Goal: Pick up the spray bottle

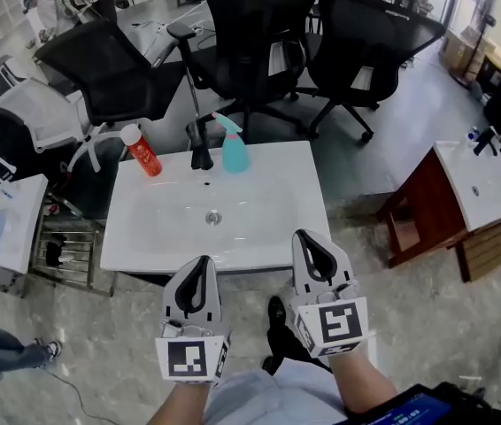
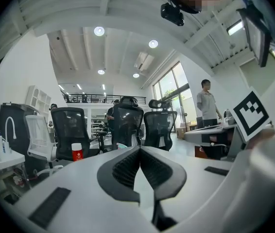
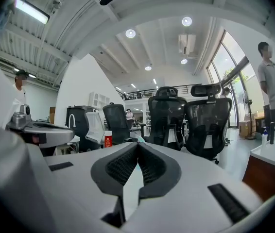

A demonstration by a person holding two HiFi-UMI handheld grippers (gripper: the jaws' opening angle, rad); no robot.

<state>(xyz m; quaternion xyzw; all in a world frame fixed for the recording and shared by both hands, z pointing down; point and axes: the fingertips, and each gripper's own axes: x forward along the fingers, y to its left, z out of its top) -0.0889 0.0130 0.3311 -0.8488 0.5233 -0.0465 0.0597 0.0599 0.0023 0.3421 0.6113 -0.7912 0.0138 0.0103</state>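
1. Jaws pressed together, gripping nothing, on both left gripper and right gripper
2. Teal plastic spray bottle stands upright well ahead of them, across white ceramic basin, beside black tap

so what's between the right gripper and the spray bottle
Only bare white sink, as the head view shows: the right gripper hangs over its front edge, and the spray bottle stands on its back rim.

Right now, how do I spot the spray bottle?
Find the white sink. At its back edge stands a black tap, with the spray bottle just beside it. It is teal with a trigger top; the can nearby is red.
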